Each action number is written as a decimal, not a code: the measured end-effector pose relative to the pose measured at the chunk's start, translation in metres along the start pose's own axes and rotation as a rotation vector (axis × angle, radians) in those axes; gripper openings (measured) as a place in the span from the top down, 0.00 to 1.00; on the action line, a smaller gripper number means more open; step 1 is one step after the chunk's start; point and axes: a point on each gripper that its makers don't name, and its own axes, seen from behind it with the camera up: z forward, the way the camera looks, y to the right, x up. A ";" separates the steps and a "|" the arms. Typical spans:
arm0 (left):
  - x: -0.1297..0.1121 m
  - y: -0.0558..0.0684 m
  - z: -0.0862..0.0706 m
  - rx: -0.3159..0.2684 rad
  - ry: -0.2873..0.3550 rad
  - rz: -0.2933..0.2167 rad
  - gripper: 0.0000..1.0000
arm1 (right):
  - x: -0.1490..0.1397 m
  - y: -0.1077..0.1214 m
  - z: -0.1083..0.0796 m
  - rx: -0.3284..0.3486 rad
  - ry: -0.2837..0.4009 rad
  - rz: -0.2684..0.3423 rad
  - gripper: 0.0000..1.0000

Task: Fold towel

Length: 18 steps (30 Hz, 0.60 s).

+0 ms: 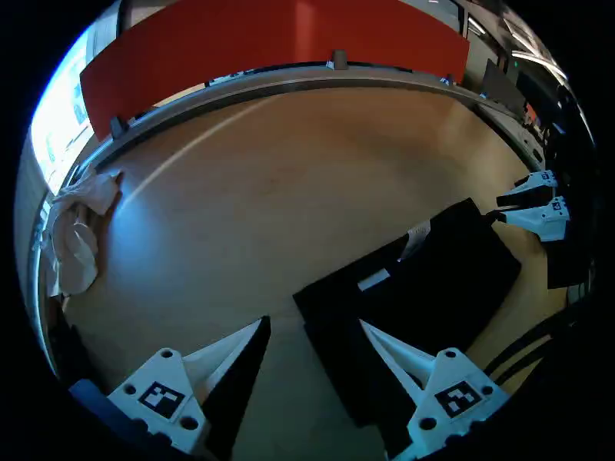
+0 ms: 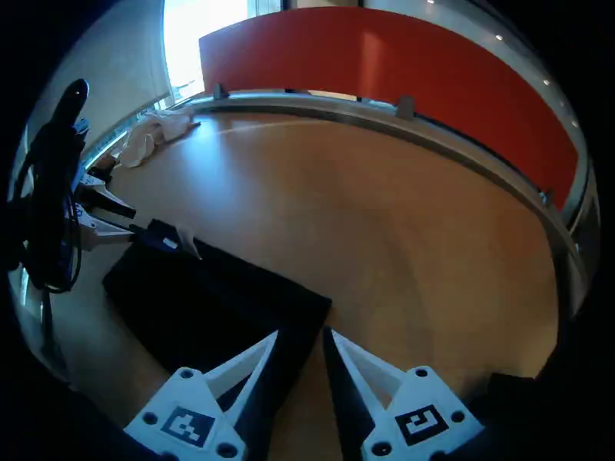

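With the towel (image 1: 430,284) lying layered on the surface (image 1: 254,192), the left hand-held gripper (image 1: 314,321) held apart at its edge and the right hand-held gripper (image 2: 317,332) nearly together at a corner, where a grip cannot be told, one layer alone could be lifted and the fold skewed.

each camera rides low over the desk (image 1: 254,192), facing past its own jaws toward the red partition (image 1: 269,38) at frame top; both share the black towel (image 1: 453,269).
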 end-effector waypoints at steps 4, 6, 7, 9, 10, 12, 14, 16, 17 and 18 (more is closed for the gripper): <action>0.000 -0.001 -0.003 0.002 0.005 0.001 0.08 | -0.002 0.004 -0.002 -0.016 -0.001 -0.003 0.32; -0.001 -0.002 -0.005 0.006 0.007 0.000 0.08 | -0.003 0.004 -0.004 -0.016 -0.001 -0.004 0.21; 0.000 -0.002 -0.006 0.006 0.009 -0.001 0.08 | -0.003 0.004 -0.004 -0.014 0.000 -0.004 0.16; 0.000 -0.002 -0.008 0.006 0.013 -0.006 0.08 | -0.003 0.003 -0.005 -0.012 0.001 -0.004 0.12; -0.001 -0.002 -0.009 0.004 0.013 -0.009 0.08 | -0.004 0.003 -0.006 -0.012 0.002 -0.005 0.12; -0.001 -0.002 -0.011 0.002 0.015 -0.017 0.08 | -0.004 0.002 -0.007 -0.012 0.002 -0.006 0.12; -0.003 -0.002 -0.013 0.003 0.018 -0.023 0.08 | -0.006 0.001 -0.008 -0.009 0.003 -0.009 0.12; -0.004 -0.002 -0.015 0.004 0.020 -0.027 0.08 | -0.007 -0.001 -0.010 -0.006 0.004 -0.012 0.12; -0.005 -0.002 -0.016 0.004 0.021 -0.029 0.08 | -0.008 -0.002 -0.011 -0.005 0.005 -0.014 0.12; -0.006 -0.002 -0.018 0.005 0.022 -0.031 0.08 | -0.008 -0.003 -0.012 -0.003 0.005 -0.015 0.12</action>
